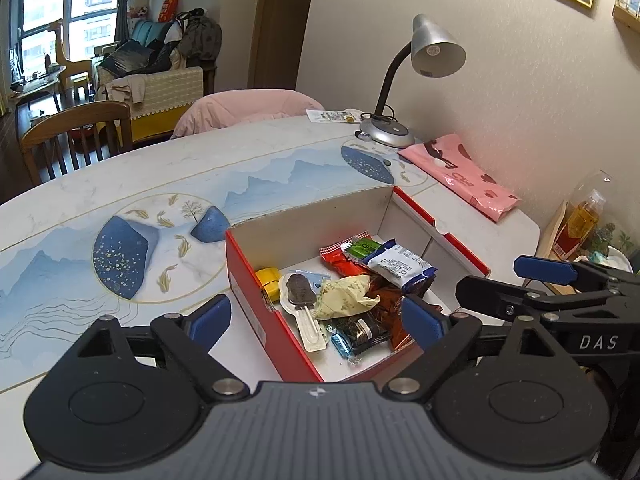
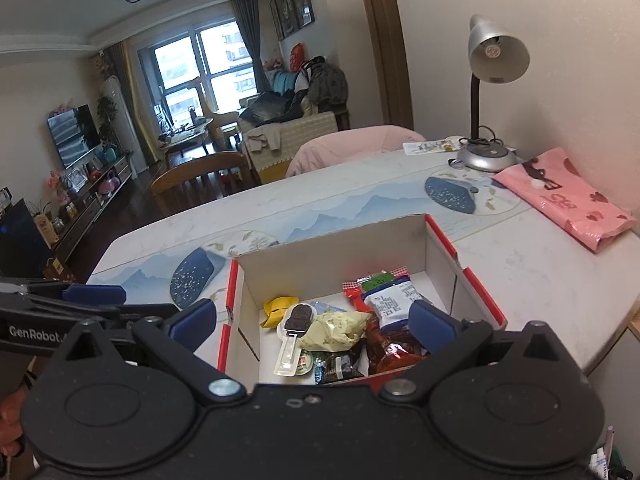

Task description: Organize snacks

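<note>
A red-and-white cardboard box (image 1: pixel 256 304) sits open on the table with several snacks inside. Among them are a yellow candy (image 1: pixel 268 280), a chocolate lolly in a clear pack (image 1: pixel 300 292), a pale yellow wrapper (image 1: pixel 344 296) and a white-and-blue packet (image 1: pixel 400 266). My left gripper (image 1: pixel 316 320) hovers open above the box's near end, nothing between its blue pads. Just to its right, my right gripper (image 1: pixel 508 280) is open too. In the right wrist view the right gripper (image 2: pixel 312 322) is wide open and empty over the box (image 2: pixel 332 256), and the left gripper (image 2: pixel 120 304) shows at the left edge.
The table (image 1: pixel 160 184) has a blue mountain print. A silver desk lamp (image 1: pixel 400 80) and a pink bag (image 1: pixel 460 176) lie beyond the box by the wall. A bottle (image 1: pixel 584 220) stands off the table's right end. A wooden chair (image 1: pixel 76 128) and a pink-covered chair (image 1: pixel 248 108) line the far side.
</note>
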A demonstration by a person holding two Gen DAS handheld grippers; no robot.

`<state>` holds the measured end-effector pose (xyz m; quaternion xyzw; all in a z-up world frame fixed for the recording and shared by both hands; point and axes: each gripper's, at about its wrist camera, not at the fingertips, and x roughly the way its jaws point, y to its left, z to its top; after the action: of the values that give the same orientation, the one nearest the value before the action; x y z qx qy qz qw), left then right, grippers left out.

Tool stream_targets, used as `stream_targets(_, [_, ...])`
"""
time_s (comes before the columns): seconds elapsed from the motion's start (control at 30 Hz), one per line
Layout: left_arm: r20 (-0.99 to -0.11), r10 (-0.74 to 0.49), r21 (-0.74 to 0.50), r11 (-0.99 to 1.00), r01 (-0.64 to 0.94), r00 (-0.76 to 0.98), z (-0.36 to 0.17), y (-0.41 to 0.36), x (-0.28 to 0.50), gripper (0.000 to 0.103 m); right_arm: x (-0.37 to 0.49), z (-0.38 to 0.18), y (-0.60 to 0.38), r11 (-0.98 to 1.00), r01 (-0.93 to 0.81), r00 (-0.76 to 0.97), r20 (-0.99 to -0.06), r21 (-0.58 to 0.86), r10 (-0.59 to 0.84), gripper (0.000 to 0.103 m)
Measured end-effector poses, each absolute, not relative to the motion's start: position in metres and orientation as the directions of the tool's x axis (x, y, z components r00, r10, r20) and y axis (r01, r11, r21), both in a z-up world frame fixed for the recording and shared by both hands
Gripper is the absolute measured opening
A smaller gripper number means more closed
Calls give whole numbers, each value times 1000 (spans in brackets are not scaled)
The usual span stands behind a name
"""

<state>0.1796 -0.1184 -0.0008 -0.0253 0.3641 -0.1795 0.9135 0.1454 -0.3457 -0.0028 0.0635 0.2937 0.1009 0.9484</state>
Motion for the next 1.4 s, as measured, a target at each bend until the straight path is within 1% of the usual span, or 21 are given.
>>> stream_targets(0.13, [-646,-333,-163,939,303,687,2,-118,175,93,134,-5,-342,971,-154,828,-513,181,227,103])
stream_targets(0.3, [-639,-321,-152,944,294,699,4,-119,170,93,128,-4,-339,978,-137,841,-502,159,200,103])
stream_targets(0.47, [-637,-306,-147,949,278,708,3,-119,167,93,128,-3,-341,978,-126,847,-494,169,195,103])
stream_targets(0.67, [-640,-293,-149,954,259,711,1,-117,168,93,132,-6,-343,974,-122,830,-518,190,205,103])
stream_targets(1.4, [-643,-291,-146,954,260,708,-1,-119,171,93,135,-5,-340,975,-131,830,-518,179,206,103])
